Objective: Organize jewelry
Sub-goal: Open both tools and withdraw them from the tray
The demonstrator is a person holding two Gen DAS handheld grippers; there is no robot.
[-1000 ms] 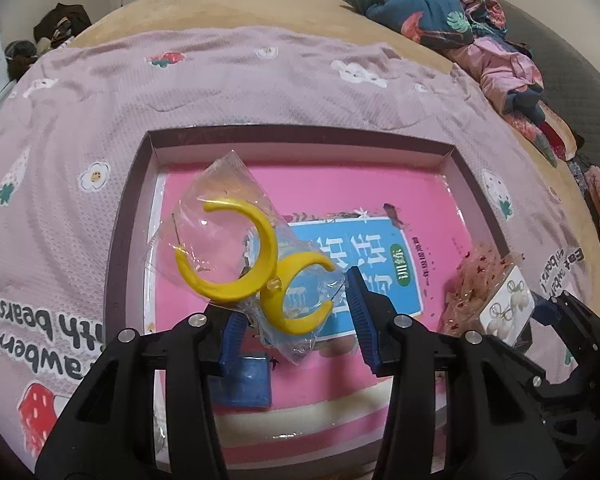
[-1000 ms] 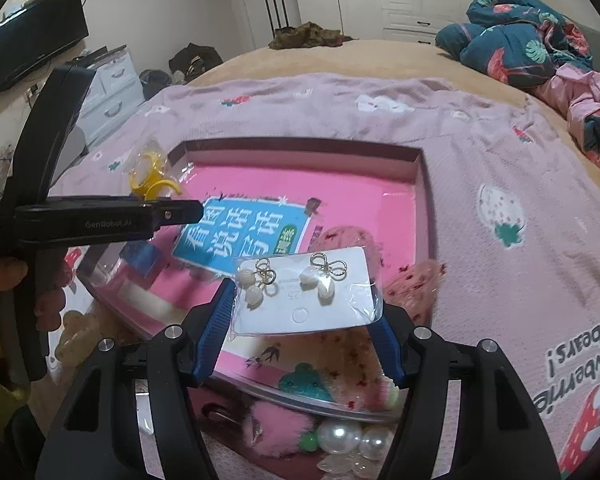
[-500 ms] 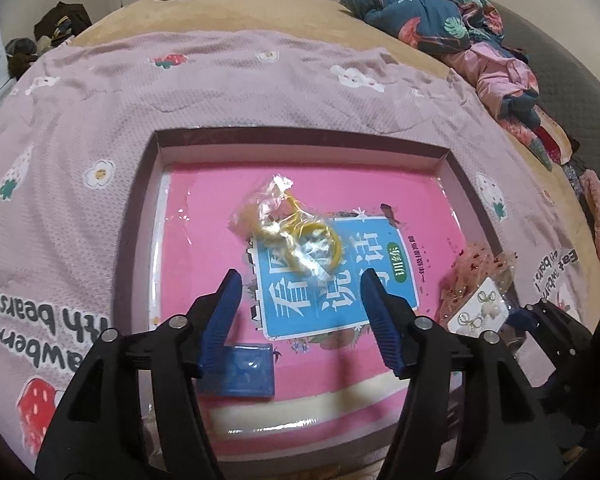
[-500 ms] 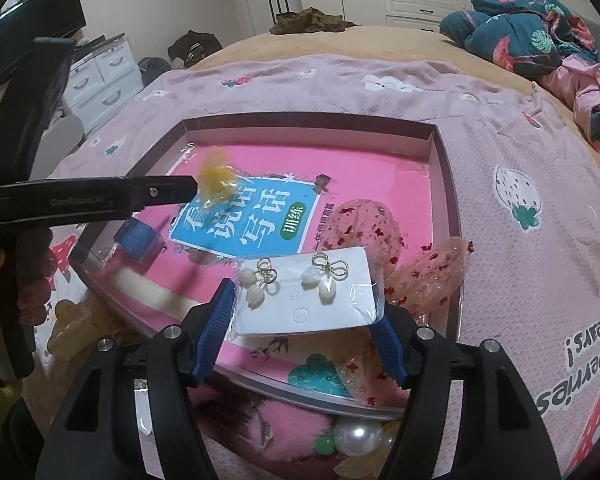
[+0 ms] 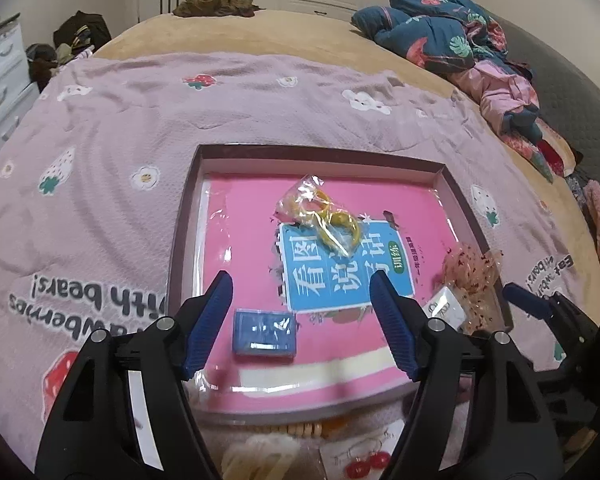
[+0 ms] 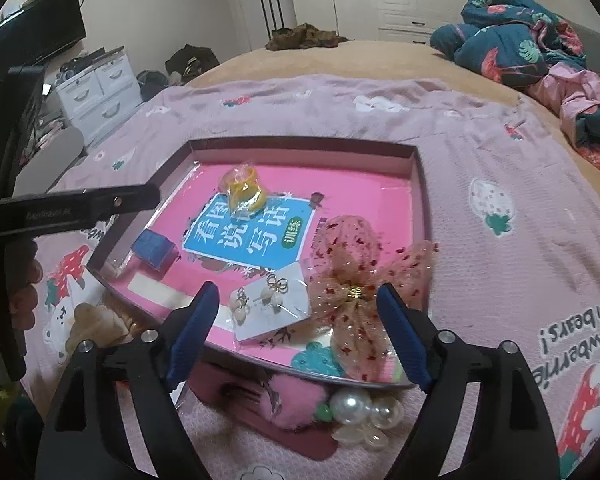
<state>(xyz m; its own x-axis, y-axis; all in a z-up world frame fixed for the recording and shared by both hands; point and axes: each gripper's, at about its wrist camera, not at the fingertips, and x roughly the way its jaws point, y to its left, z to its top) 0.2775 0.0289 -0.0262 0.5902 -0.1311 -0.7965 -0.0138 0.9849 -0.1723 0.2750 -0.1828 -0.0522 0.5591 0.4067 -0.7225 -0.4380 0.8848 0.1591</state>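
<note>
Both my grippers, left [image 5: 300, 292] and right [image 6: 296, 304], spread, holding nothing. Yellow hoops bag [image 5: 324, 216], pearl earring card [image 6: 272, 304], bow [image 6: 352, 280] in tray [image 6: 418, 184]. Red earrings [image 5: 366, 466], pearl clip [image 6: 360, 412] outside, left to sort.

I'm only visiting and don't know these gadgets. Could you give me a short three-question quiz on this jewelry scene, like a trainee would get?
1. True or false: the bagged yellow earrings lie inside the box.
2. What touches the pearl earring card on its right: A the red-speckled bow, B the blue pad?
3. Fill in: the left gripper and the right gripper are both ____.

Key: 1 true. 2 A. 3 open, holding nothing.
</note>
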